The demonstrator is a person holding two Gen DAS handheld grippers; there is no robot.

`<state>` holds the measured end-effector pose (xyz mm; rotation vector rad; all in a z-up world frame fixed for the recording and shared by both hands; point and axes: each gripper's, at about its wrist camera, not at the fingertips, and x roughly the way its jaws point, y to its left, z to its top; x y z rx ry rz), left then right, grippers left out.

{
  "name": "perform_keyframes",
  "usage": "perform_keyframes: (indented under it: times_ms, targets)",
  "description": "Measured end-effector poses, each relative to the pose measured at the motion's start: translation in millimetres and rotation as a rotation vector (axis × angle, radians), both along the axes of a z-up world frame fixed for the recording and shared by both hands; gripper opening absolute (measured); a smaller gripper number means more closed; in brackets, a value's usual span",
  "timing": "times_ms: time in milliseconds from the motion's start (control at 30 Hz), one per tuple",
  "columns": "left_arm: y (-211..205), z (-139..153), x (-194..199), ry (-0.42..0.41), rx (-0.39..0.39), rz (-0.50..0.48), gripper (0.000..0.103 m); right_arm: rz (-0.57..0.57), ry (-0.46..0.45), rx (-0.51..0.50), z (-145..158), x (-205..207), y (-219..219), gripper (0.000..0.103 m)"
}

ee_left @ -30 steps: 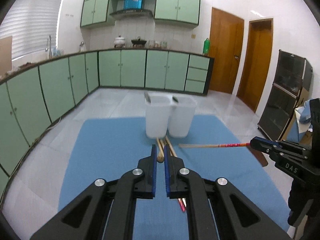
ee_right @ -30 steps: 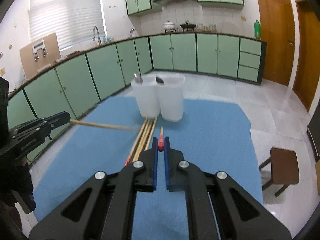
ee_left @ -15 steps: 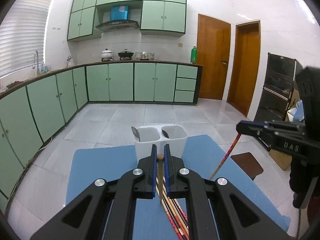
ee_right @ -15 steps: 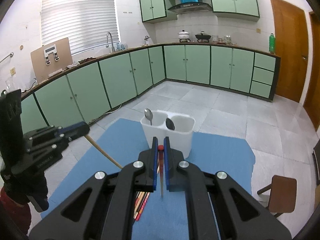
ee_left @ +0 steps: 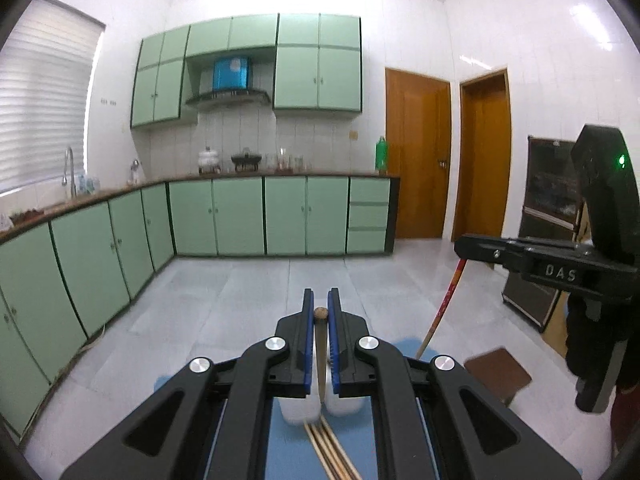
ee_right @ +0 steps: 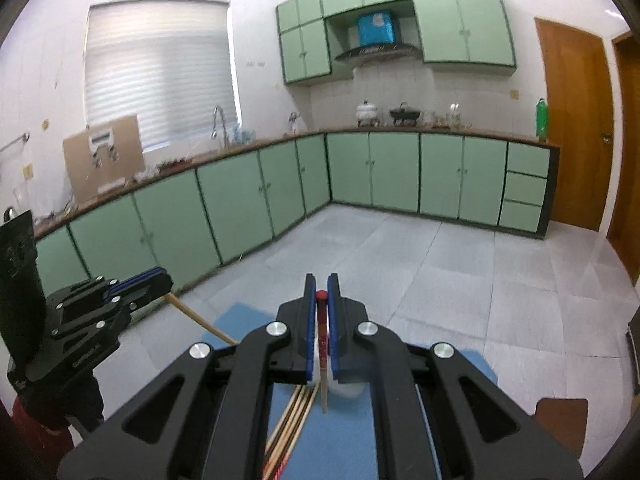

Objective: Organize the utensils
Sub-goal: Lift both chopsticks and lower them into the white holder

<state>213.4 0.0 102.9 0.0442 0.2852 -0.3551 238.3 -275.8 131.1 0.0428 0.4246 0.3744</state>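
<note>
Left wrist: left tongs (ee_left: 319, 312) clamped on plain wooden chopstick (ee_left: 320, 344), right tongs (ee_right: 321, 295) on red-topped chopstick (ee_right: 322, 364); next, probably lowered tips-first into white plastic holder (ee_left: 298, 412).

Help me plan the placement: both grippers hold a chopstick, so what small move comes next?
Probably lower the left gripper, whose plain wooden chopstick hangs tip-down over the white plastic two-cup holder; the right gripper holds its red-ended chopstick likewise.

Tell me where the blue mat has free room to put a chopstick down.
Bare blue mat lies right of the white holder, toward the stool. Crowded: the loose chopsticks beneath the right tool.
</note>
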Motion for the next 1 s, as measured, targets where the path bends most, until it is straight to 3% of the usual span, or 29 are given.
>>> perform_keyframes:
  times_ms: [133,300,700,767,833,967,1000]
  targets:
    - [-7.0,12.3,24.7,-0.023,0.005,0.013,0.006,-0.039,-0.043,0.025,8.5,27.4,-5.8,0.005]
    - [-12.5,1.1,56.9,0.0,0.021,0.031,0.006,-0.075,-0.052,0.016,-5.8,64.4,-7.5,0.005]
    - [-20.7,-56.0,101.9,0.155,0.041,0.024,0.007,-0.094,0.112,-0.011,-78.4,111.4,5.4,0.007]
    - [-18.8,-60.1,103.0,0.169,0.037,0.027,0.009,-0.101,0.13,-0.013,-84.7,112.6,4.8,0.012]
    - [-17.2,-60.7,101.7,0.174,0.037,0.028,0.014,-0.111,0.126,-0.008,-85.7,108.6,3.9,0.026]
    - [-11.6,-53.9,93.8,0.171,0.025,0.034,0.025,-0.134,0.096,-0.008,-78.9,91.4,-1.8,0.041]
    - [-10.1,-51.7,89.9,0.165,0.019,0.035,0.029,-0.145,0.085,-0.016,-77.3,83.3,-3.1,0.05]
